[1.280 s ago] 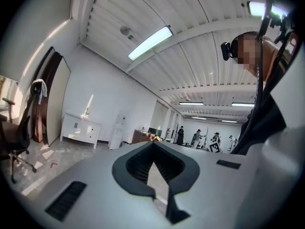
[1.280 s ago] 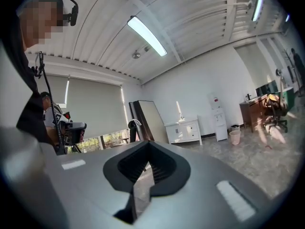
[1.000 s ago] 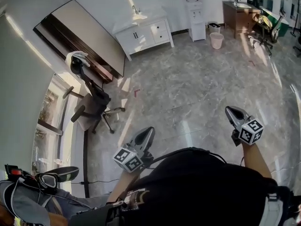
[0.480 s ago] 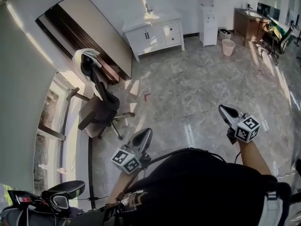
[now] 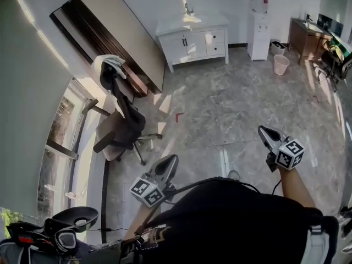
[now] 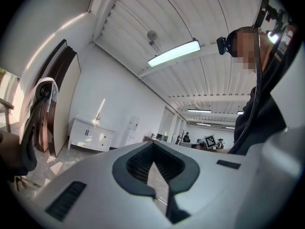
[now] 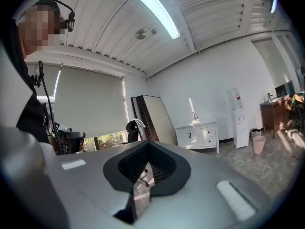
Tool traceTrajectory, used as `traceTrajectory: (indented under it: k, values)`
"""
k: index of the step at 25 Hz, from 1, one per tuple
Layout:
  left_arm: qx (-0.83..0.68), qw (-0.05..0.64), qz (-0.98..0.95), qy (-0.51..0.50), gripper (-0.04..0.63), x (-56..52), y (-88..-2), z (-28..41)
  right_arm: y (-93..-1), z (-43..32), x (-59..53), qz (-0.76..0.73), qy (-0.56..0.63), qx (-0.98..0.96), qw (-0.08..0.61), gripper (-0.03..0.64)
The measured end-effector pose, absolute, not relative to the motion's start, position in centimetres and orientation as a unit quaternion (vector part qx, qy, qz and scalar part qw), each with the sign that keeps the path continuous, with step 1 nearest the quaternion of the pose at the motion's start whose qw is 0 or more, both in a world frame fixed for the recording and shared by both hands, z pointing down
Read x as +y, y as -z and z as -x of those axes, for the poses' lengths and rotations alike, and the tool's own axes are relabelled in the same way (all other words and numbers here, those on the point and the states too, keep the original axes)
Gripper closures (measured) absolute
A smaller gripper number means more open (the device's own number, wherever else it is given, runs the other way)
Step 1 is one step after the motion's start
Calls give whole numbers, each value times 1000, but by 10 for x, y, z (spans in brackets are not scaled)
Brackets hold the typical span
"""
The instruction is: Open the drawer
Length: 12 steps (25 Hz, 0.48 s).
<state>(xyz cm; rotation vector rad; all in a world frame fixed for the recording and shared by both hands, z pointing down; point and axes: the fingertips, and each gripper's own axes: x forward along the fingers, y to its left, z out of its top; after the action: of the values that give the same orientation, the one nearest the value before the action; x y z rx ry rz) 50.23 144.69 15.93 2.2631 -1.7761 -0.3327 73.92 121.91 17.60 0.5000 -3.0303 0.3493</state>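
The drawers (image 5: pixel 215 36) sit shut in the right half of the white cabinet (image 5: pixel 187 42) at the far wall, so their contents are hidden and their handles are too small to make out. The inside of the bin (image 5: pixel 281 64) near the dispenser (image 5: pixel 258 14) cannot be seen either. Left tongs (image 5: pixel 170 163) and right tongs (image 5: pixel 266 131) are both closed on nothing, well apart from the cabinet.

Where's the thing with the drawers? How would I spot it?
Look along the far white wall, between the big leaning board and the tall white water dispenser. The white cabinet stands there. It is the only low, wide piece, with dark-handled doors beside two small drawers.
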Motion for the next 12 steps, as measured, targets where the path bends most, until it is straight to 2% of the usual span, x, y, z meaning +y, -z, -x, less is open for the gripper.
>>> traceTrajectory:
  k: [12]
  values:
    - [-655,92,-739,126,594,1250,-126,-532,-166,-749,1002,-101,-98,-990,19,615]
